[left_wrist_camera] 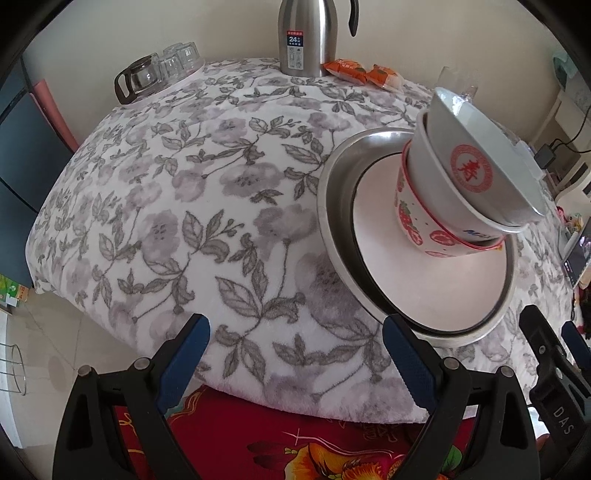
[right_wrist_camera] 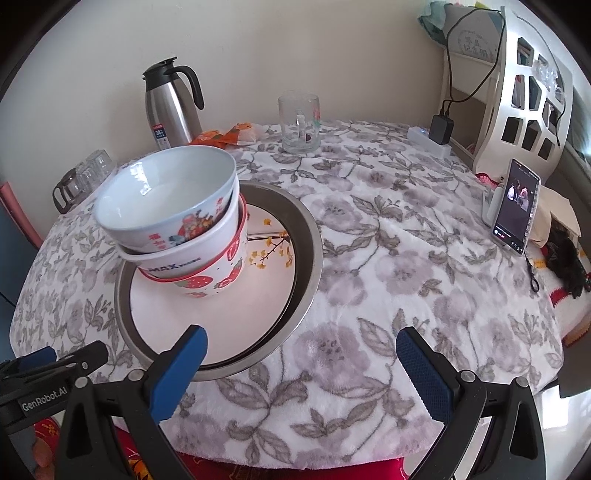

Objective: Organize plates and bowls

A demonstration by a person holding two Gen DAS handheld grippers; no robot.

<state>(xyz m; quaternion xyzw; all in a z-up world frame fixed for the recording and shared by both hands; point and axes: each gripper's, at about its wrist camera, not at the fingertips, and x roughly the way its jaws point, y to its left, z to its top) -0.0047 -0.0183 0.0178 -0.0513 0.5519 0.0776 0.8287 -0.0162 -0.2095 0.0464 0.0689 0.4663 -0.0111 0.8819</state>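
Note:
A steel plate (left_wrist_camera: pixel 334 206) (right_wrist_camera: pixel 314 236) lies on the floral tablecloth with a white plate (left_wrist_camera: pixel 424 291) (right_wrist_camera: pixel 236 314) inside it. On the white plate stands a stack of three bowls: a strawberry bowl (left_wrist_camera: pixel 406 218) (right_wrist_camera: pixel 221 273), a white "MAX" bowl (right_wrist_camera: pixel 177 258), and a white bowl with red print (left_wrist_camera: pixel 469 162) (right_wrist_camera: pixel 162 199) on top. My left gripper (left_wrist_camera: pixel 295 339) is open and empty at the near table edge, left of the plates. My right gripper (right_wrist_camera: pixel 301 350) is open and empty, its left finger over the steel plate's near rim.
A steel thermos (left_wrist_camera: pixel 304 35) (right_wrist_camera: pixel 170 107), orange snack packets (left_wrist_camera: pixel 364 74), a glass mug (right_wrist_camera: pixel 299 123), and upturned glasses with a glass pot (left_wrist_camera: pixel 159 70) stand at the back. A phone on a stand (right_wrist_camera: pixel 515 210), a charger (right_wrist_camera: pixel 439 131) and a white shelf (right_wrist_camera: pixel 517 92) are at the right.

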